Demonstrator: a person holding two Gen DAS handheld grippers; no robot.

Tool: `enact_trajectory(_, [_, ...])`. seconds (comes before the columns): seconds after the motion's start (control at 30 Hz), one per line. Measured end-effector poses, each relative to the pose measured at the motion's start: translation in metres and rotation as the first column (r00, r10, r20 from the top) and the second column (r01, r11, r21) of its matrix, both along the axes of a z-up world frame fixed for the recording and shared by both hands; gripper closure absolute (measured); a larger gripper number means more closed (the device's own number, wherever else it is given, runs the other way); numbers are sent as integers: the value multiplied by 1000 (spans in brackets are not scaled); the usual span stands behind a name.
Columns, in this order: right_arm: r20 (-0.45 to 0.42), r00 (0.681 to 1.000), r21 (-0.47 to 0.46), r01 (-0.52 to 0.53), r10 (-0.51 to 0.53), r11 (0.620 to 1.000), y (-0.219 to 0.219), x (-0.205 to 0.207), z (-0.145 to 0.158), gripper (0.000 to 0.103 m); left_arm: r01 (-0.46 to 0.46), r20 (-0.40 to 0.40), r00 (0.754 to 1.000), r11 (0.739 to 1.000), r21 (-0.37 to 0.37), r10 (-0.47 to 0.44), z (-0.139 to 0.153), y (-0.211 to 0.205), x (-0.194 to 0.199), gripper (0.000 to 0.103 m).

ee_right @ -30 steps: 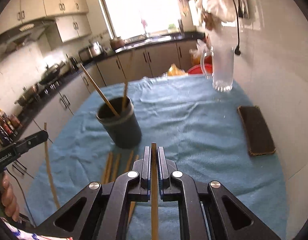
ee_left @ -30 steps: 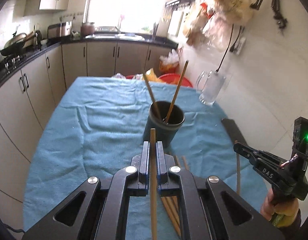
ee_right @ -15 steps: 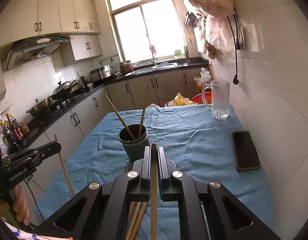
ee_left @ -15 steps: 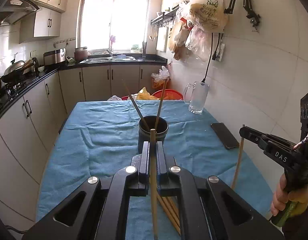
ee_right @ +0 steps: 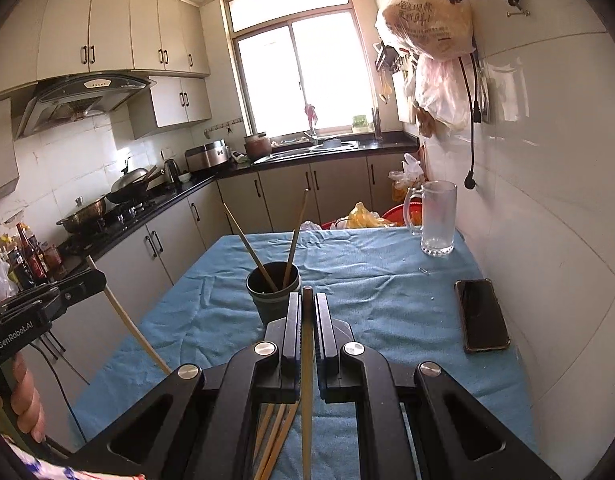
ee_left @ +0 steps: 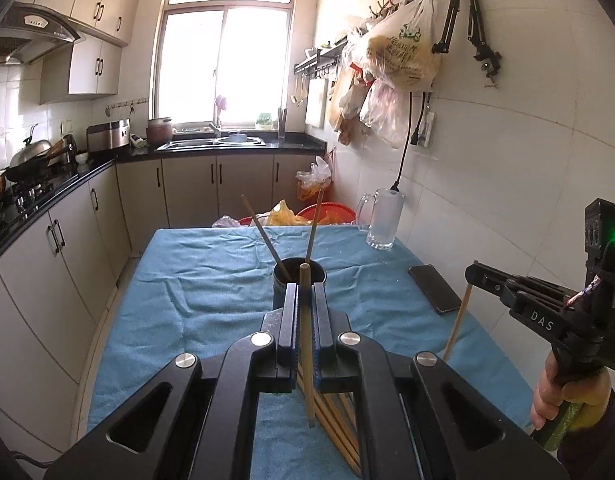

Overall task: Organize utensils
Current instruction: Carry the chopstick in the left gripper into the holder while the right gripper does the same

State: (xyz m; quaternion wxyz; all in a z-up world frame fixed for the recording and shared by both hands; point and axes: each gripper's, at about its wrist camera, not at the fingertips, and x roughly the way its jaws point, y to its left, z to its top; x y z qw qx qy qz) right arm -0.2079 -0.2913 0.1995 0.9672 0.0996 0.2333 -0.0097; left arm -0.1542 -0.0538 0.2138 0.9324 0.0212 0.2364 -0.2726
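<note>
A dark round cup (ee_left: 299, 285) (ee_right: 272, 293) stands mid-table on the blue cloth and holds two wooden chopsticks leaning apart. My left gripper (ee_left: 304, 292) is shut on one chopstick (ee_left: 306, 344), held above the table short of the cup. The right gripper (ee_right: 306, 300) is likewise shut on another chopstick (ee_right: 306, 364). Each gripper also shows from the side in the other's view, left gripper (ee_right: 89, 280), right gripper (ee_left: 473, 272), with its chopstick hanging down. Several loose chopsticks (ee_left: 339, 424) (ee_right: 273, 436) lie on the cloth below the grippers.
A glass mug (ee_left: 381, 220) (ee_right: 435, 220) stands at the far right of the table. A black phone (ee_left: 435, 288) (ee_right: 481, 316) lies by the tiled wall. Counters with pots run along the left; bags hang on the wall.
Both grippers have risen and pulled back from the cup, each still holding its chopstick. The cup looks smaller and farther, and more of the kitchen shows.
</note>
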Motion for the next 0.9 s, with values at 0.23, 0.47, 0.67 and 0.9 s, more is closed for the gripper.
enact_trajectory(0.23, [36, 999, -13, 8, -7, 1000, -3, -1, 15, 98, -15, -2, 1000, 1000, -14, 15, 10, 6, 7, 98])
enact_trajectory(0.47, [66, 998, -41, 10, -8, 999, -4, 10, 35, 98, -30, 9, 999, 999, -30, 31, 28, 7, 23, 98])
enact_trajectory(0.67, [91, 996, -52, 1, 4, 999, -3, 32, 58, 98, -37, 26, 999, 997, -72, 39, 54, 4, 45, 98])
enact_trajectory(0.9, [150, 988, -61, -15, 24, 998, 5, 67, 92, 98, -59, 19, 998, 992, -115, 61, 80, -4, 85, 98])
